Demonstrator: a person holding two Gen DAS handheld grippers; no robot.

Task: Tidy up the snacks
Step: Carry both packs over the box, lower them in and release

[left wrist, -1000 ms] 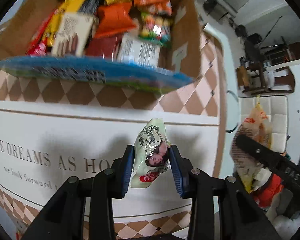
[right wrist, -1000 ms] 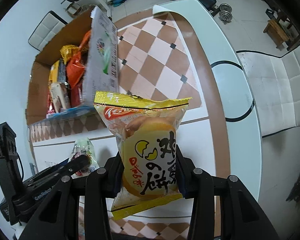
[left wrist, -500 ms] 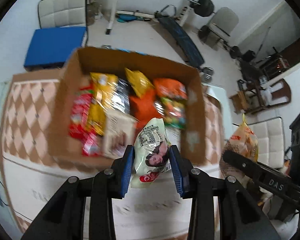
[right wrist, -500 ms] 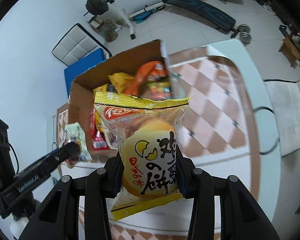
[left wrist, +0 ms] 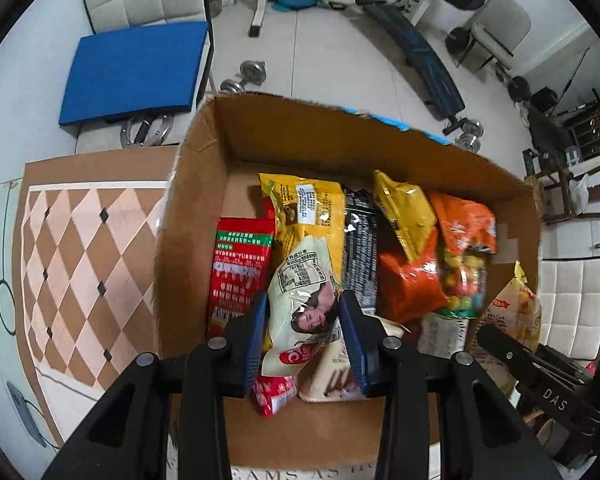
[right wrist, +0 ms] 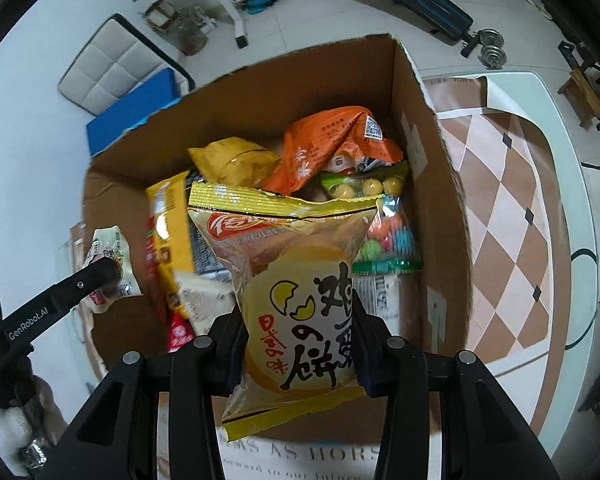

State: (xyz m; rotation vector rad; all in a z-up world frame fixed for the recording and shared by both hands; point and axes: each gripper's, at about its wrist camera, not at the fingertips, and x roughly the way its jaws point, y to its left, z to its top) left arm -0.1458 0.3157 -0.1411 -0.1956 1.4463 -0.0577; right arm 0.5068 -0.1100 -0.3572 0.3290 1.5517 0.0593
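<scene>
Above cardboard box (left wrist: 204, 200), frame centre, already crowded with snacks: left gripper (left wrist: 306, 340) pinching pale packet (left wrist: 300, 304), right gripper (right wrist: 300, 344) clamping yellow egg-cake bag (right wrist: 296, 300); both awaiting drop.

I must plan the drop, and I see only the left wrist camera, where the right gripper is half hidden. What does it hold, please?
Observer: The right gripper is shut on a yellow egg-cake packet and pinches its lower half.
Operator: Is that packet over the box?
Observer: It seems so. In the right wrist view its top edge stands in front of the contents of the cardboard box, just beside the bag of coloured candy balls.
Operator: What is on the table to the right of the box?
Observer: Only the checkered tablecloth shows there, reaching toward the table's white rim.
</scene>
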